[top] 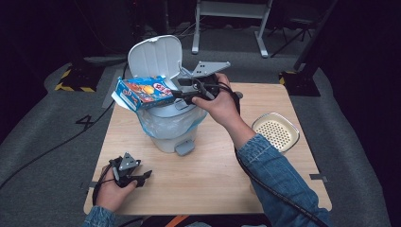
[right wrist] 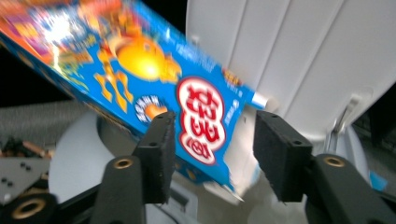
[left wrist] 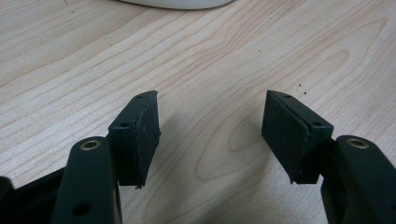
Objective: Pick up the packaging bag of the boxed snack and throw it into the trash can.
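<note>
Disposal of a blue snack box point(top: 144, 91) into a lidded white trash bin point(top: 168, 125). The right gripper point(top: 182, 93), jaws spread about the box's end without pressing, should draw clear so the box tips into the liner. The right gripper view reveals that gap. The left gripper point(left wrist: 210, 135) rests spread over the wooden table point(left wrist: 233, 56).

One snack box point(top: 144, 92), one white bin point(top: 165, 118), one perforated dish point(top: 275, 131), two grippers point(top: 126, 171) point(top: 187, 92)
</note>
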